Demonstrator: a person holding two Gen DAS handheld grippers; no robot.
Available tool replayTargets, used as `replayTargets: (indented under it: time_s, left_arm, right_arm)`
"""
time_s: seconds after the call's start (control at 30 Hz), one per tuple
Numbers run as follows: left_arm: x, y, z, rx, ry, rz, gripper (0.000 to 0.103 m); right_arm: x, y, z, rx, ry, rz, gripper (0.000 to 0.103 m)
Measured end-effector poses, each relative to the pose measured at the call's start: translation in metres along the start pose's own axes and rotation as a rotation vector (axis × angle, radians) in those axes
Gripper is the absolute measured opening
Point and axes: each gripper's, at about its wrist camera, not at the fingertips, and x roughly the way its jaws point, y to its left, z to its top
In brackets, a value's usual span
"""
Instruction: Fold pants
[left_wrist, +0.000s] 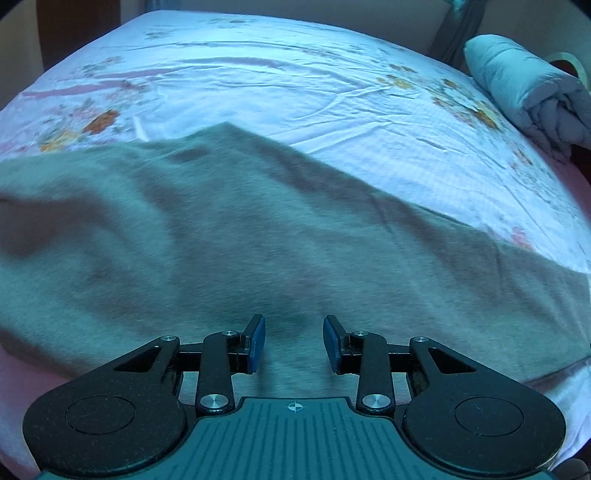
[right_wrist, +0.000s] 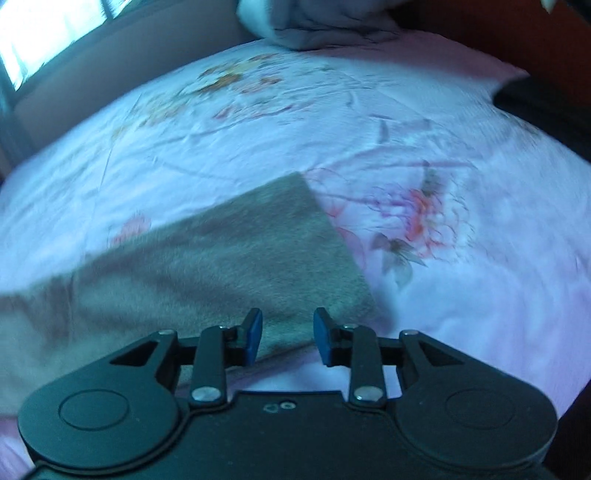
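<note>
Grey pants (left_wrist: 229, 236) lie spread on a bed with a floral sheet (left_wrist: 295, 85).

Left gripper (left_wrist: 294, 341) hangs over the grey cloth, jaws apart, nothing clamped between them. Right gripper (right_wrist: 287, 334) hangs over the near right corner of the pants (right_wrist: 221, 258), jaws apart with cloth showing in the gap but not pinched. A rolled pale quilt (left_wrist: 528, 92) sits at the far right edge of the bed.
</note>
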Motion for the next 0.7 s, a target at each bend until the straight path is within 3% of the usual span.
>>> replayTargets:
  time_s: [0.1, 0.27, 0.4, 0.57, 0.7]
  left_arm:
    - [0.001, -0.008, 0.0, 0.015, 0.006, -0.015, 0.034]
    - [0.007, -0.013, -0.001, 0.005, 0.019, -0.025, 0.034]
    - [0.013, -0.013, 0.0, 0.0, 0.021, -0.012, 0.035]
    - [0.015, -0.009, 0.001, -0.024, 0.009, -0.004, 0.035]
    - [0.019, -0.013, 0.001, -0.005, 0.012, 0.012, 0.035]
  right_arm:
    - [-0.007, -0.016, 0.0, 0.055, -0.019, -0.06, 0.039]
    - [-0.004, -0.041, -0.007, 0.183, 0.017, -0.025, 0.041]
    - [0.004, -0.042, -0.003, 0.294, 0.007, 0.06, 0.047]
    - [0.02, -0.045, -0.002, 0.396, 0.027, 0.083, 0.042]
    - [0.024, -0.048, -0.005, 0.475, 0.015, 0.125, 0.026]
